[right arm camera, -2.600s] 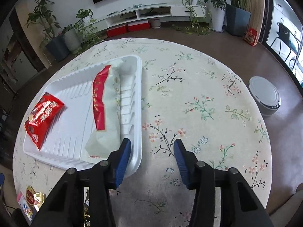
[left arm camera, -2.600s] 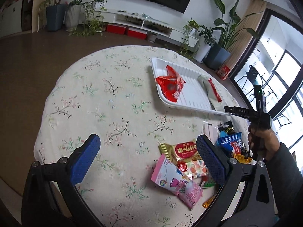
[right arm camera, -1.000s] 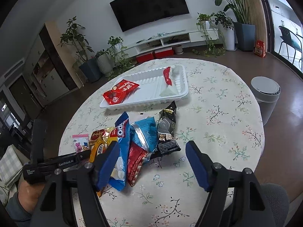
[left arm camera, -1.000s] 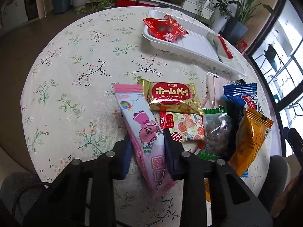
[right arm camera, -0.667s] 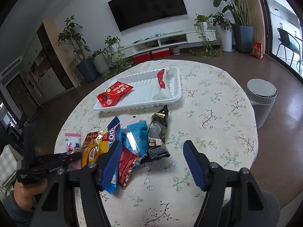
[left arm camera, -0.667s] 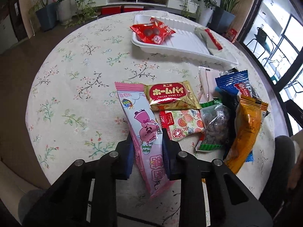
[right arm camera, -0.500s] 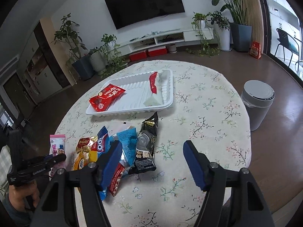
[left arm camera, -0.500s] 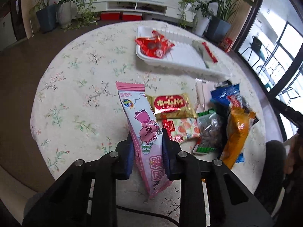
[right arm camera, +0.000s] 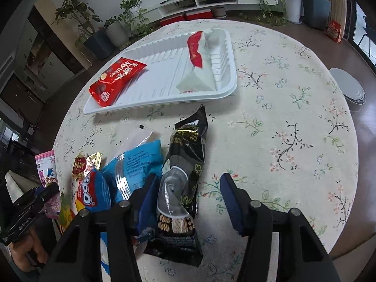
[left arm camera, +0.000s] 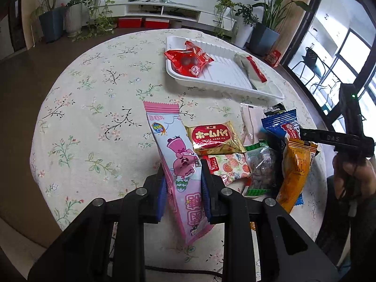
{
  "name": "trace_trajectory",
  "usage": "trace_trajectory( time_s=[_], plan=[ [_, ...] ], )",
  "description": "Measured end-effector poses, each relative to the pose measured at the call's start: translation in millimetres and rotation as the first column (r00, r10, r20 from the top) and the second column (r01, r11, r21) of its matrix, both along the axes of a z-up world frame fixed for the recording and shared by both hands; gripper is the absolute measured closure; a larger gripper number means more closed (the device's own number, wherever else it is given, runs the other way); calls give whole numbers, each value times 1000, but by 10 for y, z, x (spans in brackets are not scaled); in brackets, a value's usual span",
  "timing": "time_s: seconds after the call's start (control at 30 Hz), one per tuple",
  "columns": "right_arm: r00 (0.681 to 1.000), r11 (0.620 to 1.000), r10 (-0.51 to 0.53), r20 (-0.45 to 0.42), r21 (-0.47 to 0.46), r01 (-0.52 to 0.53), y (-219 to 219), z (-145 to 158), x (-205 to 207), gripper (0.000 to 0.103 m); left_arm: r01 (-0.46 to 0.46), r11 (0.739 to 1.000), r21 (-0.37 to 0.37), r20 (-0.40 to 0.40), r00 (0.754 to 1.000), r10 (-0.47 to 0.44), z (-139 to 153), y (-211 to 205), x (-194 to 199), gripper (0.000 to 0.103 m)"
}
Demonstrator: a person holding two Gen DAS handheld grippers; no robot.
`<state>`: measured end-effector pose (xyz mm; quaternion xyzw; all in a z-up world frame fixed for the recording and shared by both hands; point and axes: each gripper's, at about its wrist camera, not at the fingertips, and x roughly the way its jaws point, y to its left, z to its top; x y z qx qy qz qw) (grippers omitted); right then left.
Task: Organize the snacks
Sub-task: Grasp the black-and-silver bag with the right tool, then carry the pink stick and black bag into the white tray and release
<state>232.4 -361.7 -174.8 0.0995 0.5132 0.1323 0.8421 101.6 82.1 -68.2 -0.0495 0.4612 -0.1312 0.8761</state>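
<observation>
My left gripper is shut on a long pink snack packet with a cartoon pig and holds it above the table. A white tray at the far side holds a red packet and a white-and-red packet. My right gripper is open, low over a black packet that lies between its fingers. The tray also shows in the right wrist view.
A pile of snacks lies near the front: a gold-and-red packet, a strawberry packet, an orange packet, blue packets. A round flowered tablecloth covers the table. A grey bin stands beyond its right edge.
My left gripper closed on the pink packet and has lifted it off the table. My right gripper came down and in over the black packet, still open.
</observation>
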Motion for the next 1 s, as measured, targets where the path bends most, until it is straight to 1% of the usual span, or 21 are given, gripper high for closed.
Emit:
trace_trajectory(
  time_s=[0.03,0.07,0.1,0.27,0.33,0.47,0.6,0.77,0.9,1.0],
  plan=[
    [1000,1000,6,-9,7,-6,4,-30,28,58,2,1000,-1,-2,1000,-2,-8,-4,8,80],
    [1000,1000,5,-18,13,-5,-1,-58,47,61,3,1000,-1,-5,1000,-3,-17,-4,16,80],
    [1000,1000,4,-5,9,-4,-1,-49,57,68,3,1000,0,-7,1000,-3,-26,-3,22,80],
    [1000,1000,12,10,22,-12,-17,-55,22,71,4,1000,-5,-13,1000,-4,-55,9,47,80],
    [1000,1000,-4,24,24,3,-56,-35,-21,77,9,1000,-10,-10,1000,-9,-40,7,45,80],
    [996,997,-57,66,61,53,-212,69,-141,78,14,1000,-19,-1,1000,-14,30,28,26,80],
    [986,988,-131,99,99,121,-451,165,-240,78,19,999,-51,3,1000,-18,131,72,62,80],
    [964,964,-244,108,131,230,-809,248,-213,78,37,996,-75,35,999,-35,405,148,204,80],
    [947,957,-278,159,131,259,-942,504,-102,78,73,995,-69,75,995,-68,701,119,490,80],
    [942,965,-252,223,131,227,-844,813,53,78,111,994,-19,125,986,-108,956,-58,810,80]
  ],
)
